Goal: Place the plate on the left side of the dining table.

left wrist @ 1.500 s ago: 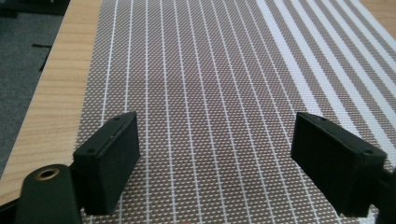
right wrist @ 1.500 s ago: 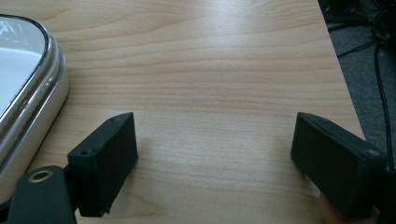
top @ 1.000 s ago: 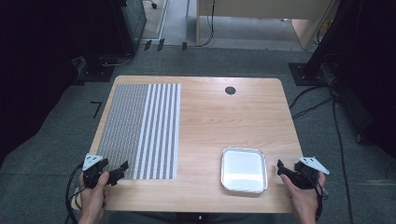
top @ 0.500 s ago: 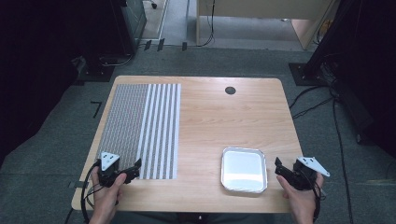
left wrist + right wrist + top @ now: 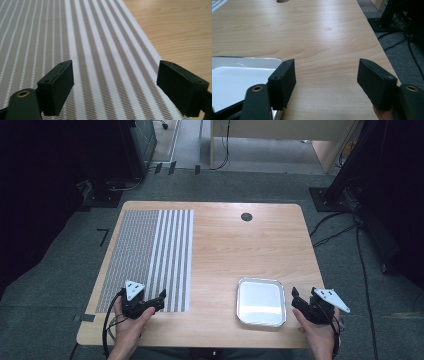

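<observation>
Down at the near edge of the wooden table (image 5: 225, 245), the person holds a gripper in each hand. Over at the left gripper (image 5: 161, 298), the jaws stand wide apart with nothing between them — they hover above the near right corner of the striped mat (image 5: 150, 255), whose grey and white bands run away ahead of the jaws in the left gripper view (image 5: 95, 50), with bare wood off to that gripper's right. The right gripper (image 5: 295, 296) sits at the table's near right corner, its jaws parted, having just been closing a little, and empty — only tabletop lies between them. The metal tray (image 5: 260, 301) rests flat just beside it, on its left; in the right gripper view the tray's rim (image 5: 247, 59) runs behind the left jaw.
</observation>
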Demonstrator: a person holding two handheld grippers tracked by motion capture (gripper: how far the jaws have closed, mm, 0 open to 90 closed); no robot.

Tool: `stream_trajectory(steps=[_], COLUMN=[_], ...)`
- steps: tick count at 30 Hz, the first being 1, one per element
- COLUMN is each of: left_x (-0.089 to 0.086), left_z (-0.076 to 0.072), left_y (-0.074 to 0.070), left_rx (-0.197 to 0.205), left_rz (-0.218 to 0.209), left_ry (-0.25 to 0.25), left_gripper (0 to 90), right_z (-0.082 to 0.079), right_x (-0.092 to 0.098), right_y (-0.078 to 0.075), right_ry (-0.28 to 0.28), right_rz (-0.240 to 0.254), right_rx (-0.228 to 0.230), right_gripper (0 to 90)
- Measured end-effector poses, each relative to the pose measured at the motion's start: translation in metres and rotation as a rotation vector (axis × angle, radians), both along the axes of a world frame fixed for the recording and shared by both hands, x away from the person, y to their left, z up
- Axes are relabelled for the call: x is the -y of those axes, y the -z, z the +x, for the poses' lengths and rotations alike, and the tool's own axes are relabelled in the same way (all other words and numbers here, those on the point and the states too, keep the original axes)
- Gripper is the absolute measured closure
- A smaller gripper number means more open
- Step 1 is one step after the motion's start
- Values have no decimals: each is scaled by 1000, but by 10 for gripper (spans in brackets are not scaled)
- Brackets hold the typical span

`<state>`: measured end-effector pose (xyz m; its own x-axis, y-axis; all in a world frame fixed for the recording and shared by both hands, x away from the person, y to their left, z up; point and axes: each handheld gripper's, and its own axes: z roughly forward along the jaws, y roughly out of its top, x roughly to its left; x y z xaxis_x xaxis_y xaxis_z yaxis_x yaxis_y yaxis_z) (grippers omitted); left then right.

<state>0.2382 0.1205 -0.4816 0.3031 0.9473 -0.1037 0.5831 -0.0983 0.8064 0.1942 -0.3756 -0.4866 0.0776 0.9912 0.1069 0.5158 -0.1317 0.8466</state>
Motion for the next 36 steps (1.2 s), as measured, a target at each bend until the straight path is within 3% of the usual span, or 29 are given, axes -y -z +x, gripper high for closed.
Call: stream_trajectory(steps=[10, 15, 21, 23, 27, 30, 31, 36], left_x=[39, 60, 85, 91, 110, 120, 125, 148], left_z=[2, 5, 4, 3, 0, -1, -2, -5], left_y=[-2, -3, -2, -2, -1, -1, 0, 1], left_rx=[-2, -16, -22, -13, -18, -25, -31, -46], left_rz=[-14, -22, -30, -38, -82, -79, -82, -114], left_ry=[59, 79, 113, 106, 152, 166, 170, 217], left_gripper=[142, 143, 155, 226, 242, 254, 311, 410], right_z=[-1, 0, 0, 0, 2, 2, 2, 4], right_x=[-4, -5, -7, -7, -8, -10, -11, -10], right_y=[0, 2, 2, 2, 4, 5, 6, 8], right_ry=[-34, -71, -83, -90, -124, -145, -168, -171], right_rz=[25, 46, 56, 69, 80, 90, 112, 157], right_rx=[24, 12, 12, 5, -13, -19, -23, -28], right_gripper=[423, 571, 674, 714, 732, 719, 710, 707])
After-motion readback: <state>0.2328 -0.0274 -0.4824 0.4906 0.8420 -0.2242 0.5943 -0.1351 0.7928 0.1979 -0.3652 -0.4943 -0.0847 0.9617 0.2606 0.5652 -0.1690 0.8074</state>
